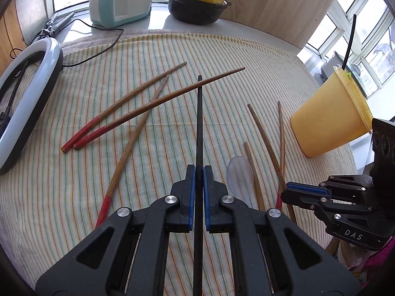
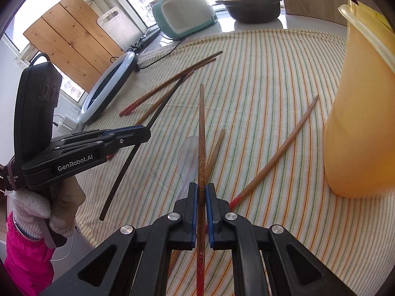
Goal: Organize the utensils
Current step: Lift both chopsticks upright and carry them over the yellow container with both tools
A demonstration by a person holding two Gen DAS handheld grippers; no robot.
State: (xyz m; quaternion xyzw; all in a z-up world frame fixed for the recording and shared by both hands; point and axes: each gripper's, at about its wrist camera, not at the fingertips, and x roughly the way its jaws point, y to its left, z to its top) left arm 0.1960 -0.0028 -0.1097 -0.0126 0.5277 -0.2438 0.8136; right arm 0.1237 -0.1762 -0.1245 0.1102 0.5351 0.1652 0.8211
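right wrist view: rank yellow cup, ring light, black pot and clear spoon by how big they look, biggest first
1. yellow cup, though it is nearest the camera
2. ring light
3. black pot, far back, so likely bigger than it looks
4. clear spoon

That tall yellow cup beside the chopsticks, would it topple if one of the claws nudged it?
Probably, yes. The yellow cup stands tall on a base narrower than its rim, so a push high up would likely tip it. It looks like thin plastic, so probably light. The striped cloth beneath might grip its base, favouring tipping over sliding.
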